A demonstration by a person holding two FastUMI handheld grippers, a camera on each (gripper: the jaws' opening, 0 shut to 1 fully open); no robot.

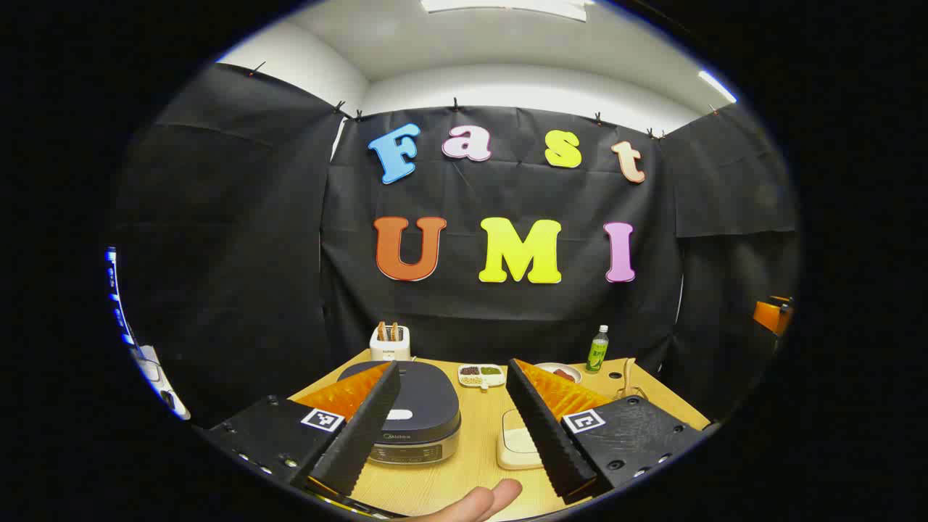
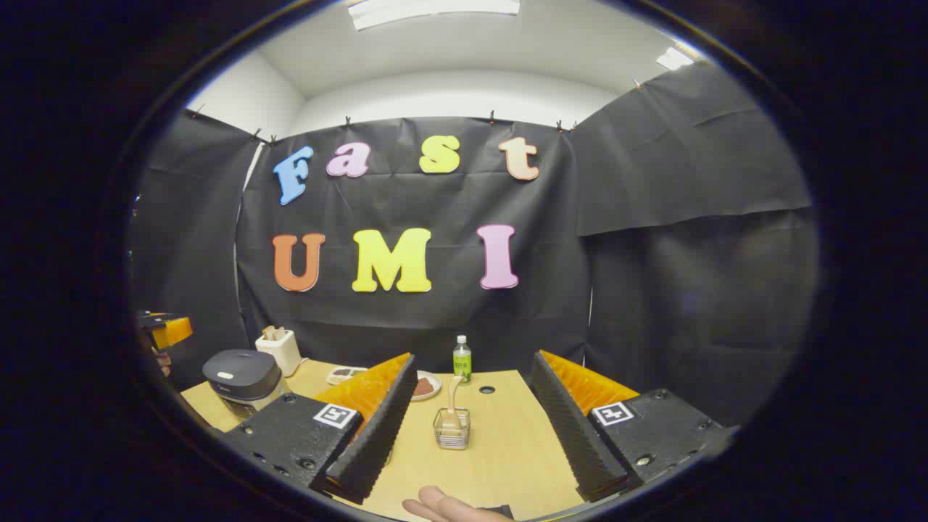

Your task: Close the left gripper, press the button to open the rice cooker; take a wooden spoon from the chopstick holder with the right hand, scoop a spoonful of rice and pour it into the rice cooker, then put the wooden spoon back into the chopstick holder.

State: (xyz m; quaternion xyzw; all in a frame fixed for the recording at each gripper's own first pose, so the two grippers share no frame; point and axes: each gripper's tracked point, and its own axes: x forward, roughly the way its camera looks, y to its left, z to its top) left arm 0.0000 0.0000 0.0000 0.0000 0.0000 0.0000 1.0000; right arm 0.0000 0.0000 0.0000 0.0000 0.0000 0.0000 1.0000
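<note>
The dark rice cooker stands with its lid down and a white button on top. My left gripper hovers just before it, open, its fingers spread either side of the cooker's right half. A wooden spoon stands upright in a clear chopstick holder mid-table. My right gripper is open with the holder framed between its fingers, still some way off. The cooker sits far left in the right gripper view. A white square container lies right of the cooker.
A white box holding wooden sticks stands behind the cooker. Along the back edge are a divided dish, a plate and a green bottle. A person's fingertip shows at the bottom. The table has a round hole.
</note>
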